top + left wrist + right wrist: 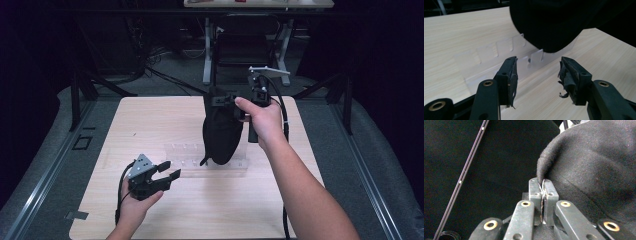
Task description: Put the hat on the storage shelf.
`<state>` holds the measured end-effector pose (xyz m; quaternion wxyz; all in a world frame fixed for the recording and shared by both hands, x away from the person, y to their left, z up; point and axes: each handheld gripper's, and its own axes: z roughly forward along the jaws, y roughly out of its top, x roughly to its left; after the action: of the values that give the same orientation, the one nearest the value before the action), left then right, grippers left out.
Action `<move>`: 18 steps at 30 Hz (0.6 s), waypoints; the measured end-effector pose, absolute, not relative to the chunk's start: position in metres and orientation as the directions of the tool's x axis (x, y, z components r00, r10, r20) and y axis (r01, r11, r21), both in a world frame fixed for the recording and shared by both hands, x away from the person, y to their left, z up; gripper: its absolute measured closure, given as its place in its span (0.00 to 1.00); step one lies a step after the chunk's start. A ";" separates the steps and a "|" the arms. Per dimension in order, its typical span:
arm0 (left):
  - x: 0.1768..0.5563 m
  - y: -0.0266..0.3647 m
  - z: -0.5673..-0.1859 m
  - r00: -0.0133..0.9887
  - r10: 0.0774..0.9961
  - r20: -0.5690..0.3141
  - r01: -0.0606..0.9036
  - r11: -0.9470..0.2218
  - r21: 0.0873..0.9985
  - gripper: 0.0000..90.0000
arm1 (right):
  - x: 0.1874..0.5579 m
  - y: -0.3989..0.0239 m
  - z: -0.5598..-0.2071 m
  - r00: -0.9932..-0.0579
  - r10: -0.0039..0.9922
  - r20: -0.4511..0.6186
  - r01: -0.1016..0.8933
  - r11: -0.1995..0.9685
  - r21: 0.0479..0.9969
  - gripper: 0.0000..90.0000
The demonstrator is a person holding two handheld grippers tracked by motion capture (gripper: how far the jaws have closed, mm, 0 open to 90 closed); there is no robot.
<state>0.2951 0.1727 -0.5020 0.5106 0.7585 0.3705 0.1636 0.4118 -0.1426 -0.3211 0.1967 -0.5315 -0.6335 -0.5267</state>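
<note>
A black cloth pouch [220, 134] hangs over the middle of the wooden table [150, 120], its lower end at a clear plastic slotted rack [186, 156]. My right gripper [223, 100] is held up at the pouch's top and is shut on its edge. In the right gripper view the two jaws [543, 188] pinch a fold of the black fabric [594, 165]. My left gripper [169, 169] sits low at the front left, open, with nothing between its fingers. In the left gripper view it [538, 61] points at the rack [489, 57] and the pouch's underside [549, 22].
Beyond the table's far edge stand a dark chair [243, 47] and white desk legs [207, 55], with cables on the floor. Metal floor rails [45, 170] run along both sides. The table's front half is bare wood.
</note>
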 end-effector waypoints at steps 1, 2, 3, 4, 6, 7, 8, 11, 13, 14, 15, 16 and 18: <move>0.295 0.173 -0.502 0.672 0.729 -0.130 0.395 -0.204 0.896 0.54 | 0.412 -0.143 -0.321 -0.358 0.466 0.809 0.881 -0.120 0.458 0.98; 0.296 0.167 -0.500 0.677 0.725 -0.125 0.387 -0.206 0.899 0.54 | 0.412 -0.143 -0.321 -0.355 0.466 0.810 0.880 -0.125 0.458 0.98; 0.296 0.163 -0.499 0.683 0.719 -0.125 0.384 -0.208 0.900 0.55 | 0.412 -0.143 -0.321 -0.355 0.464 0.811 0.880 -0.127 0.458 0.98; 0.296 0.157 -0.497 0.692 0.712 -0.123 0.381 -0.214 0.900 0.55 | 0.412 -0.143 -0.321 -0.355 0.465 0.811 0.880 -0.127 0.458 0.98; 0.296 0.150 -0.495 0.706 0.699 -0.115 0.370 -0.225 0.901 0.55 | 0.412 -0.144 -0.321 -0.354 0.465 0.811 0.879 -0.129 0.458 0.98; 0.296 0.145 -0.495 0.711 0.694 -0.112 0.364 -0.227 0.903 0.55 | 0.412 -0.144 -0.321 -0.354 0.465 0.811 0.879 -0.129 0.458 0.98; 0.296 0.141 -0.494 0.717 0.689 -0.104 0.359 -0.237 0.903 0.55 | 0.412 -0.144 -0.321 -0.357 0.466 0.810 0.879 -0.126 0.460 0.98; 0.297 0.129 -0.494 0.726 0.682 -0.093 0.351 -0.251 0.902 0.55 | 0.412 -0.144 -0.322 -0.355 0.464 0.812 0.879 -0.130 0.459 0.98; 0.298 0.126 -0.494 0.727 0.680 -0.092 0.349 -0.252 0.903 0.55 | 0.412 -0.144 -0.322 -0.354 0.463 0.812 0.879 -0.131 0.458 0.98; 0.299 0.121 -0.494 0.726 0.683 -0.084 0.344 -0.254 0.904 0.56 | 0.412 -0.144 -0.322 -0.354 0.462 0.813 0.880 -0.131 0.458 0.98; 0.299 0.121 -0.494 0.726 0.683 -0.084 0.344 -0.254 0.904 0.56 | 0.412 -0.144 -0.322 -0.354 0.462 0.813 0.880 -0.131 0.458 0.98; 0.300 0.118 -0.493 0.725 0.684 -0.080 0.347 -0.263 0.900 0.56 | 0.412 -0.144 -0.322 -0.354 0.462 0.813 0.879 -0.132 0.458 0.98; 0.302 0.111 -0.493 0.730 0.679 -0.076 0.340 -0.265 0.902 0.60 | 0.412 -0.145 -0.322 -0.356 0.463 0.812 0.878 -0.132 0.460 0.98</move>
<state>0.3023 0.1112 -0.4932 0.5101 0.7777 0.3277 0.1661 0.4121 -0.1446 -0.3219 0.1952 -0.5330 -0.6291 -0.5310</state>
